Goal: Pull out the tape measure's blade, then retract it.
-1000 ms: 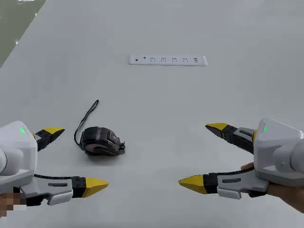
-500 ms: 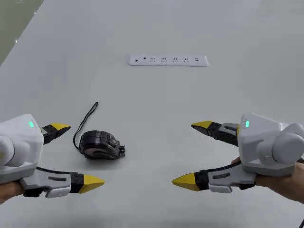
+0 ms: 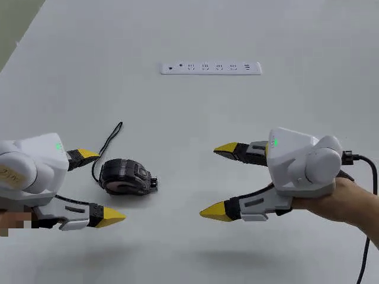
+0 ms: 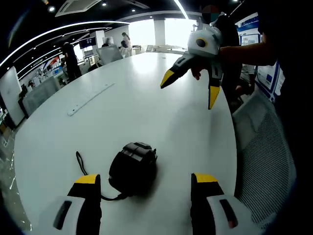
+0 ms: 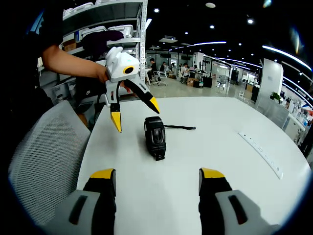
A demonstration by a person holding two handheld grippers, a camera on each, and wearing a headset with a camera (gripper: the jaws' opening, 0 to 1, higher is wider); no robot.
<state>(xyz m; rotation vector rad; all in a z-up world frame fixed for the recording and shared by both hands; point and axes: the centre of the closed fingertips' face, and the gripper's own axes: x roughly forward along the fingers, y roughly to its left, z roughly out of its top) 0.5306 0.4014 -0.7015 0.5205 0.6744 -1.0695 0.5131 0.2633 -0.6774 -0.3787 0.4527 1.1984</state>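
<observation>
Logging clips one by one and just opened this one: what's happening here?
A person holds a gripper in each hand over a white table. The left gripper and right gripper are both open, touching nothing. The black tape measure lies between them, nearer the left one, blade not yet pulled out. A power strip lies farther back.

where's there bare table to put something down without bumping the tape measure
The widest bare stretch of table lies between the tape measure and the power strip. The patch between the tape measure and the open right gripper is bare too. Crowded: the tape measure itself, with the open left gripper right at it and its strap trailing away.
</observation>
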